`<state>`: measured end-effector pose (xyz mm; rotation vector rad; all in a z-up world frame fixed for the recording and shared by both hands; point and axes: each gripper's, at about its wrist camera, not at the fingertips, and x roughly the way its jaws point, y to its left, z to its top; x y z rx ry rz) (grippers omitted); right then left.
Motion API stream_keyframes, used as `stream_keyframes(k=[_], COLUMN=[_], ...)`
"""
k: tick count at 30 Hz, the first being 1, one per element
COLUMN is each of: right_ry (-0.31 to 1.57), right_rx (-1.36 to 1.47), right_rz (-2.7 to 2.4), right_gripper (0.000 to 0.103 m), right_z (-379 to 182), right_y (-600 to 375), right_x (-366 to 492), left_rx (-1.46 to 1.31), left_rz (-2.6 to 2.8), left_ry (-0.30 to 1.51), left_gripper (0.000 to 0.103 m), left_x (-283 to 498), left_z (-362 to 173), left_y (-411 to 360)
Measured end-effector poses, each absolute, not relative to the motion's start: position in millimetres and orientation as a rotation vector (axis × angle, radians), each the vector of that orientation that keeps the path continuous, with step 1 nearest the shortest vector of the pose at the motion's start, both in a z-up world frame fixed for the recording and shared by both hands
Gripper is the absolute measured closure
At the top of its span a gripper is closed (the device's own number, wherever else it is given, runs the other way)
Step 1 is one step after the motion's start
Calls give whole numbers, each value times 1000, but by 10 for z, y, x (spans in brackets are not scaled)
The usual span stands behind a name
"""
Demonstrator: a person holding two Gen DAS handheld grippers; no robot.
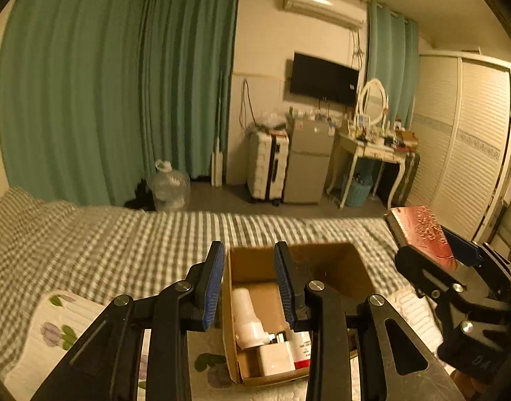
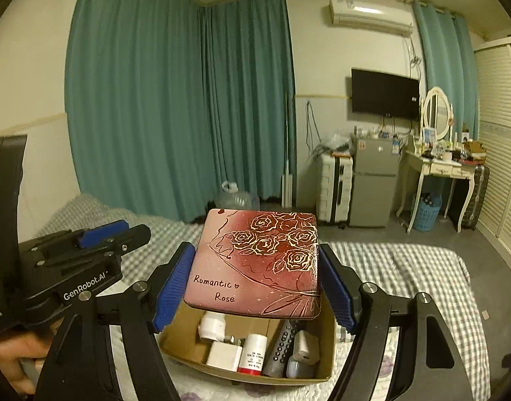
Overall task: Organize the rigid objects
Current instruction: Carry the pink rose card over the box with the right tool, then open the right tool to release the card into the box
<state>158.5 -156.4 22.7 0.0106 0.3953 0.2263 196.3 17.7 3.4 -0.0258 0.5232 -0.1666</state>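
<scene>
Right gripper (image 2: 255,285) clamped on pink rose tin (image 2: 255,264), flat, held over open cardboard box (image 2: 325,337) on checked bed (image 2: 406,267). Box holding remote (image 2: 282,344), white charger (image 2: 223,356), white bottles (labels unreadable). Left gripper (image 1: 250,284) at narrowest, nothing between pads, hovering over box's left side.

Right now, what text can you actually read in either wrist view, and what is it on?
"Romantic" / "Rose": flat pink-red square tin with gold rose drawing, held in the right claw.
"GenRobot.AI": black body of the left claw.
Small print on the white cylindrical bottle with red base in the brown cardboard box: too small to read.
Stickers on the grey mini fridge: blurred.
White lettering on the black edge at far left: cut off, unreadable.
</scene>
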Motion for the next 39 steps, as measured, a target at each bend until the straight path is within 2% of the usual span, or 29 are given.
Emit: stream_keyframes(k=[18,29,39], right_ry=[676,756,695], right_rx=[-1,-46,-29], right_rz=[209,172,137], right_gripper=[30,30,25], right_z=[-1125,-1408,-1057], right_y=[-1634,-1684,-1791], right_x=[2434,2571,2381], left_rx=[96,122,66], left_rz=[-201,-192,-200], left_ry=[754,743,656], left_gripper=[71,72,69], left_x=[2620,2594,2386], left_z=[-1019,-1028,-541], left_y=[-204,-299,-190])
